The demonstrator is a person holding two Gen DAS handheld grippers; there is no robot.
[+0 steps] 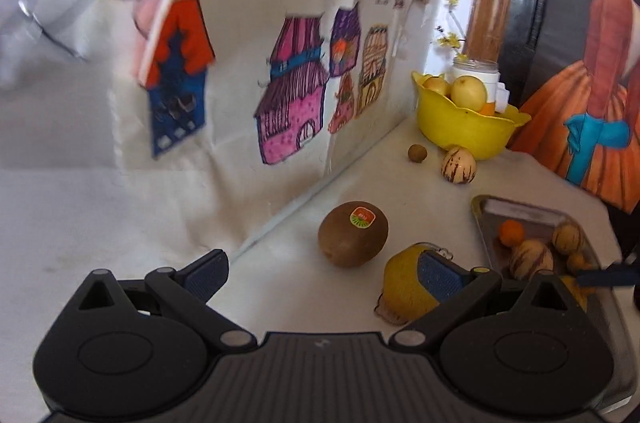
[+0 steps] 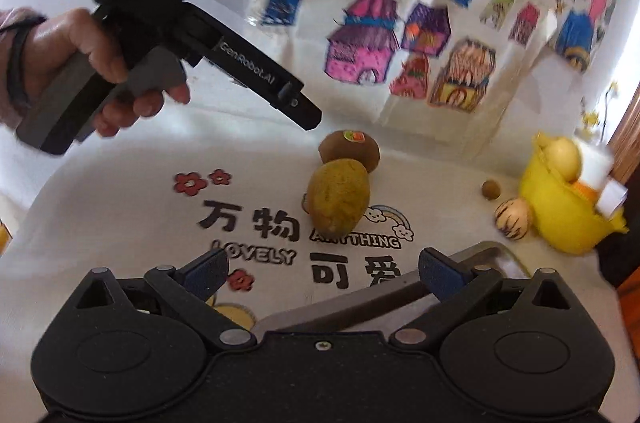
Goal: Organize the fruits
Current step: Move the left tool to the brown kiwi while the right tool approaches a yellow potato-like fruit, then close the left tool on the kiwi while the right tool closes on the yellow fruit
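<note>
Two grippers are yours here, and both work over a white cloth-covered table (image 2: 120,223) printed with black characters, the words LOVELY and ANYTHING, red flowers and a small rainbow. Behind it stands a white backdrop (image 1: 248,35) pinned with crayon drawings of coloured houses; to your right a dark panel (image 1: 560,3) carries a painted figure in an orange dress.

At the far right corner sits a yellow bowl (image 1: 464,127) holding pale yellow fruit, with a clear jar (image 1: 476,67) of small yellow flowers behind it. A metal tray (image 1: 486,223) lies on the near right, holding two striped melon-like fruits and small orange ones; its rim passes under your right gripper's fingers.

On the open cloth, a brown kiwi (image 1: 353,234) with an orange-and-green sticker lies near the backdrop's foot. Just in front of it lies a yellowish-green lemon (image 2: 338,203), rough-skinned, partly hidden behind one finger in the left wrist view. A striped fruit (image 1: 459,165) rests just beside the bowl, and a small brown round fruit (image 1: 417,153) sits near it.

Your left gripper (image 1: 323,274) is spread wide with nothing between its blue pads; in the right wrist view your hand (image 2: 80,63) holds it raised above the cloth, pointing down toward the kiwi. Your right gripper (image 2: 323,274) is likewise spread wide and holds nothing
</note>
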